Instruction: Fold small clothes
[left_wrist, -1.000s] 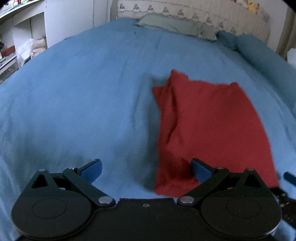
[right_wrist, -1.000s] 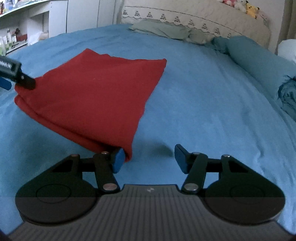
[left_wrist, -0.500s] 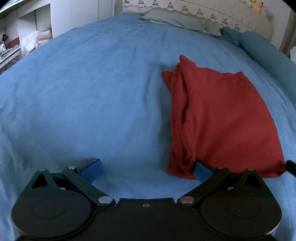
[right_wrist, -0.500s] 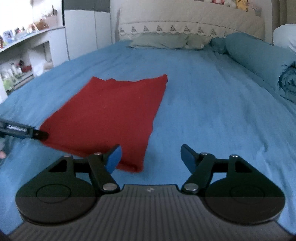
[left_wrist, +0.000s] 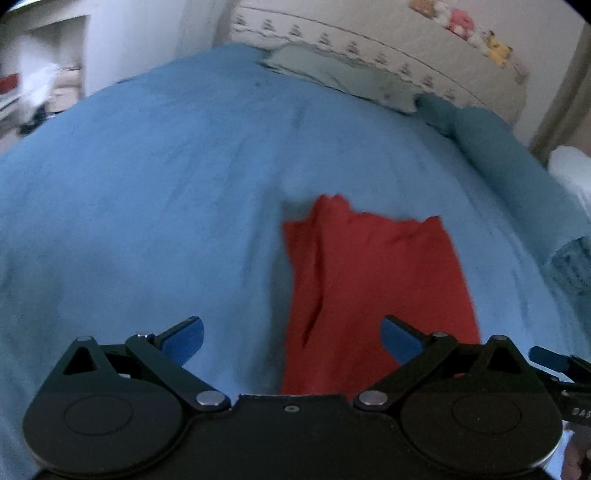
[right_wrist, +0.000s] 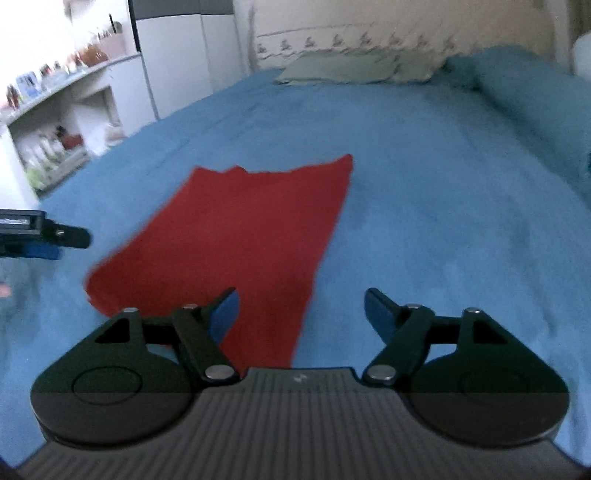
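Now folded: red cloth (left_wrist: 373, 291) lying flat on the blue bed sheet (left_wrist: 147, 206), as a long strip with its far end towards the grey-green pillow (left_wrist: 332, 74) at the embroidered headboard (left_wrist: 388, 48). Bunched into ridges along the cloth's left edge in the left wrist view, smooth over the rest.

Left tongs (left_wrist: 293, 334) spread wide, with nothing between the blue pads, hanging above the near end of the cloth; right pad over the red fabric, left pad over bare sheet beside the cloth.

Right tongs (right_wrist: 301, 312) also wide, jaws just opened further, nothing gripped; left pad above the cloth's near right corner, right pad over bare sheet to the right of the cloth. Seen from the right wrist, a tip of the left tongs (right_wrist: 55, 242) just left of the cloth.

Rolled teal duvet (left_wrist: 517, 162) well to the right of the cloth. White shelves (right_wrist: 66, 122) with small items far to the left of the cloth. Plush toys (left_wrist: 476, 33) on top of the headboard.
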